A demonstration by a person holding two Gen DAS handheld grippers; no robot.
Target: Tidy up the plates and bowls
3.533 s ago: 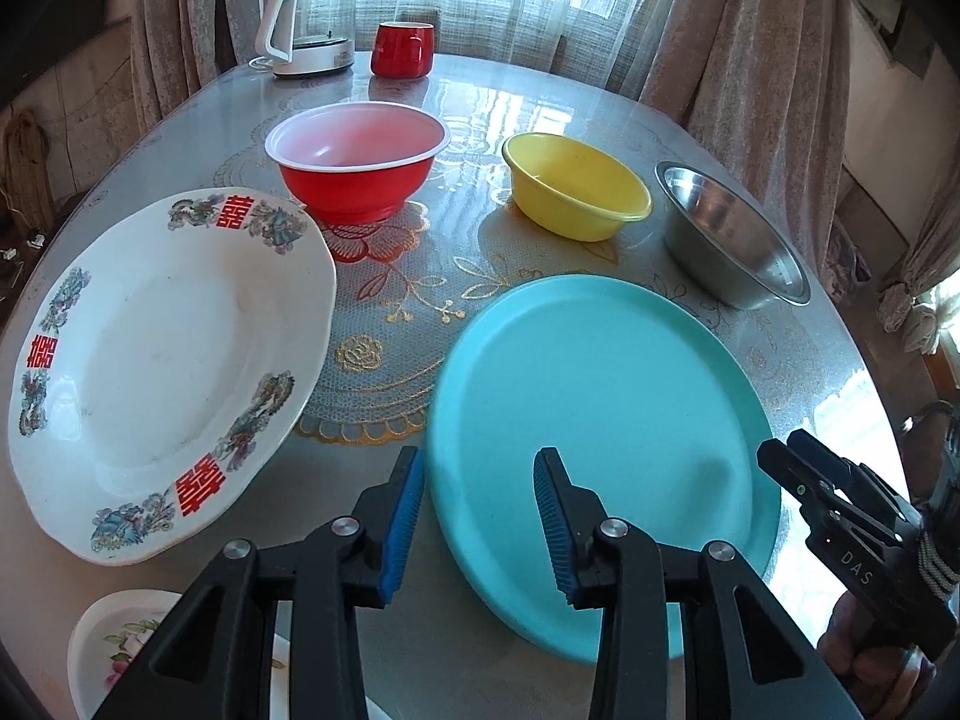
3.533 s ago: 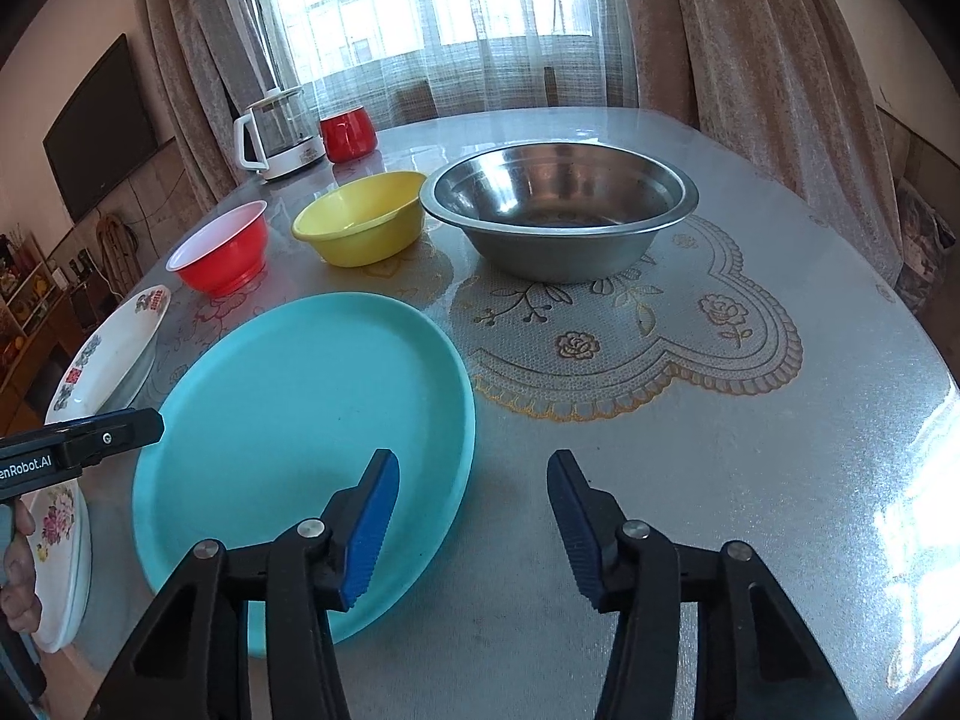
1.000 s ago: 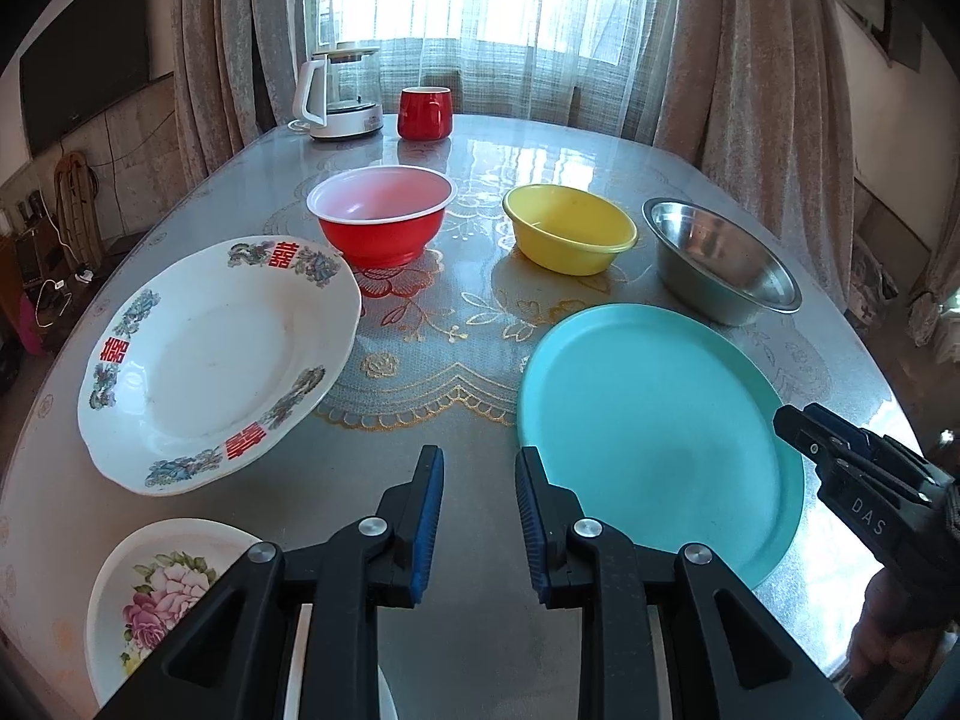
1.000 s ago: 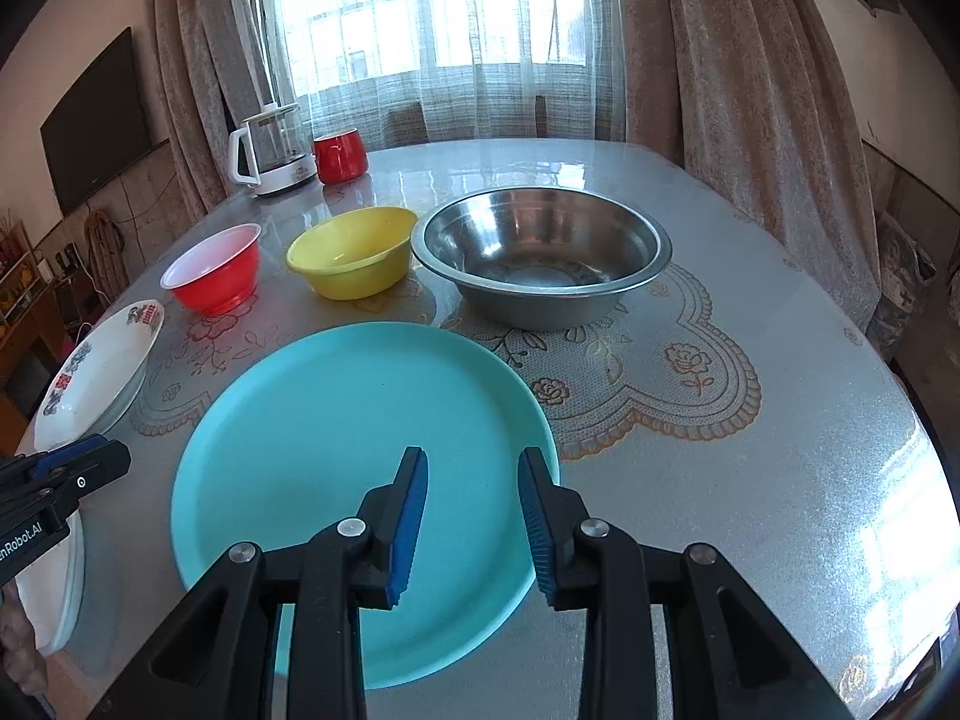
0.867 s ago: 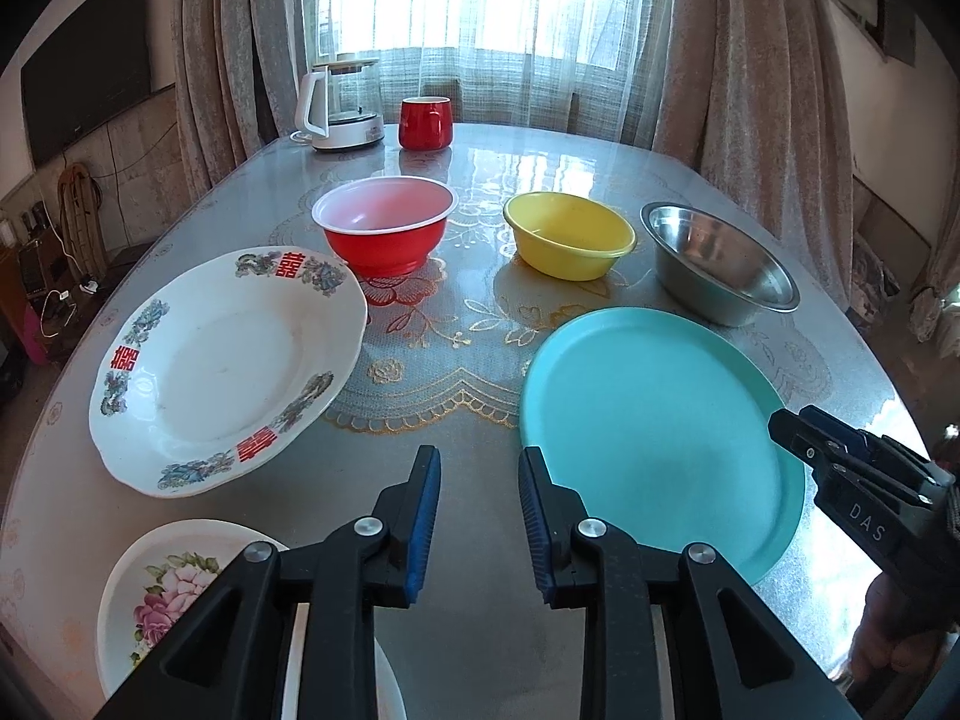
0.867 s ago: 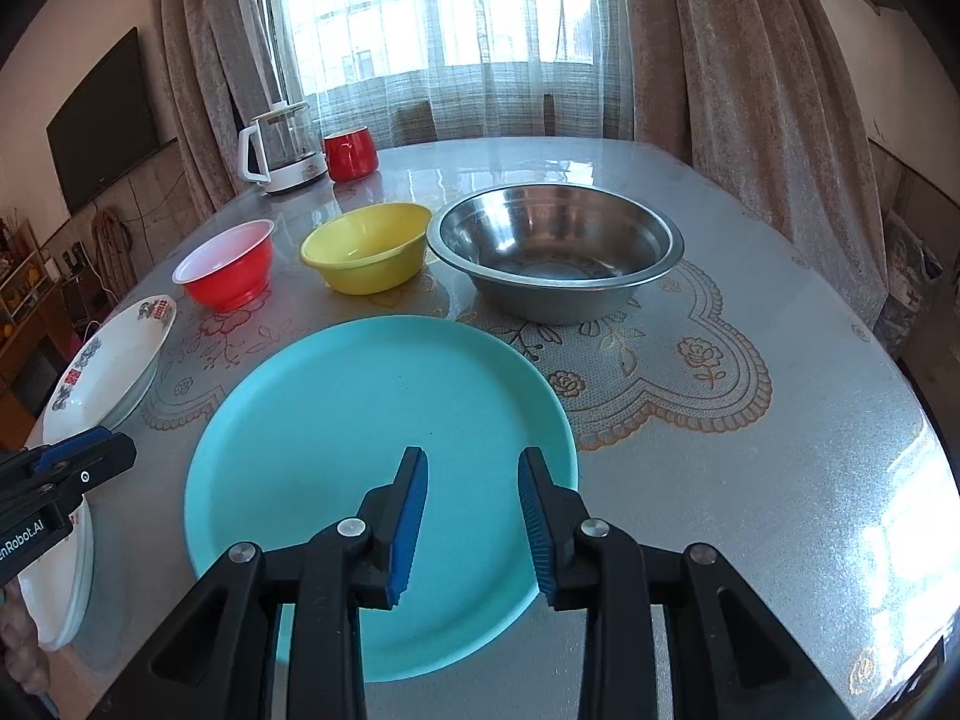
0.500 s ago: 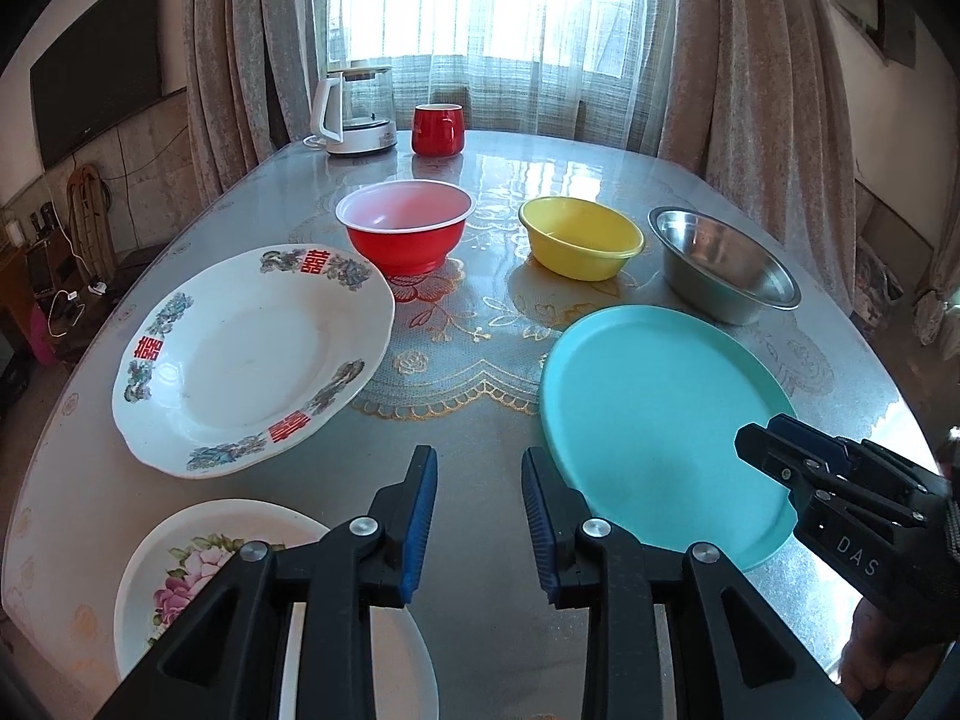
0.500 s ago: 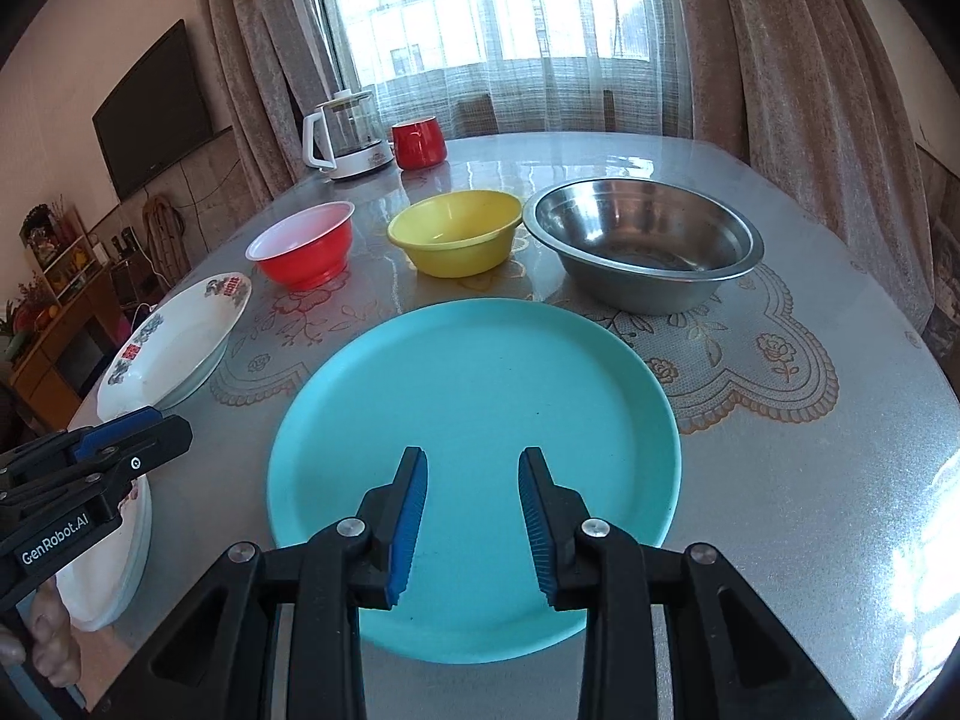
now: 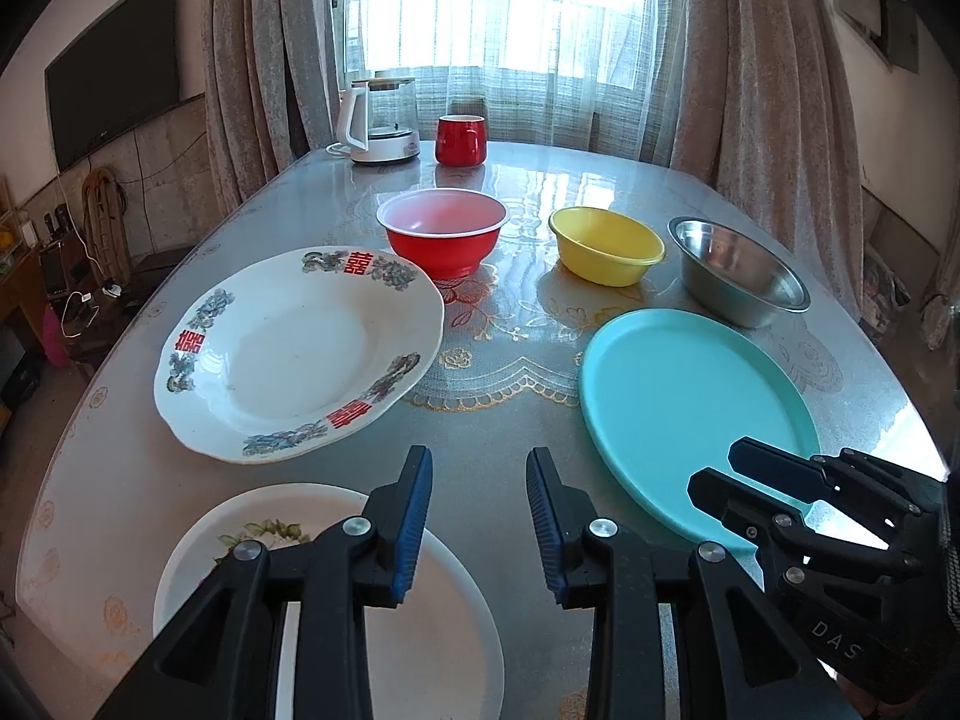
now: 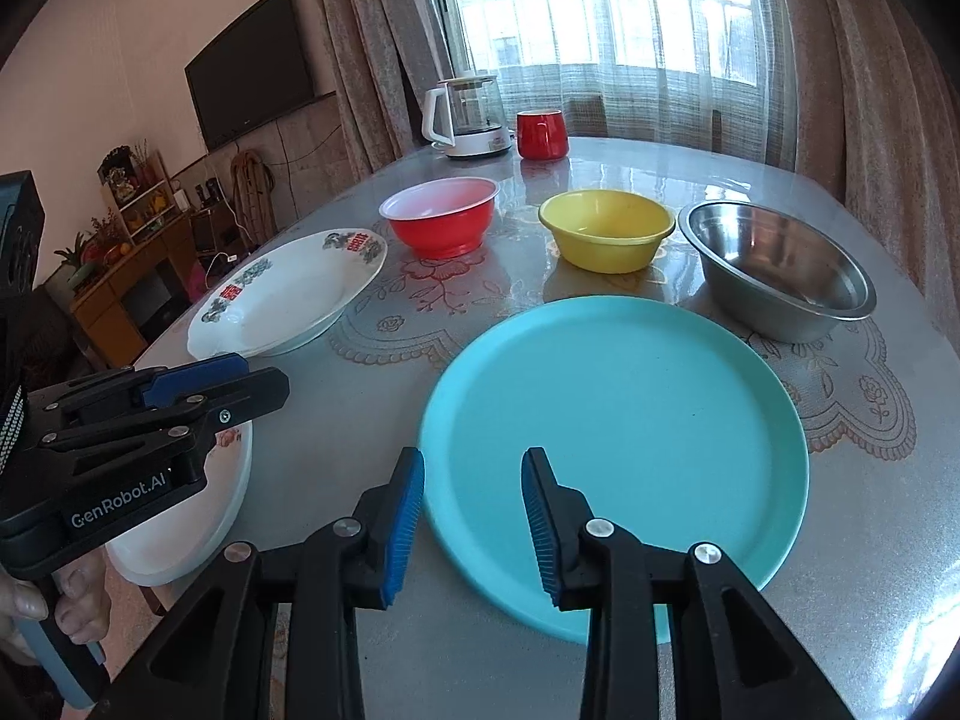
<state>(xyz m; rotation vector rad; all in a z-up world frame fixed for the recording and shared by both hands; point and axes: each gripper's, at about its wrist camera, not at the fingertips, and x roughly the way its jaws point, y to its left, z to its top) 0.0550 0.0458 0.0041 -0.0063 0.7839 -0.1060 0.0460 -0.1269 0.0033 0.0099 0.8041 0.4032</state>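
A turquoise plate (image 9: 690,396) (image 10: 618,420) lies at the near right of the table. A white plate with red characters (image 9: 288,354) (image 10: 288,294) lies to its left, and a small flowered plate (image 9: 420,630) (image 10: 180,528) sits at the near edge. A red bowl (image 9: 444,231) (image 10: 441,222), a yellow bowl (image 9: 603,243) (image 10: 606,228) and a steel bowl (image 9: 738,276) (image 10: 774,270) stand in a row behind. My left gripper (image 9: 478,519) is open and empty above the flowered plate's edge. My right gripper (image 10: 472,516) is open and empty over the turquoise plate's near rim.
A glass kettle (image 9: 381,120) (image 10: 468,114) and a red mug (image 9: 460,140) (image 10: 542,133) stand at the far end of the table (image 9: 510,480). Curtains and a window are behind. A wall TV (image 10: 252,72) and shelves are at the left.
Both grippers have pulled back and up from the table, and their jaws stand narrower than 3.5 s ago. The right view has swung left. No dish has moved.
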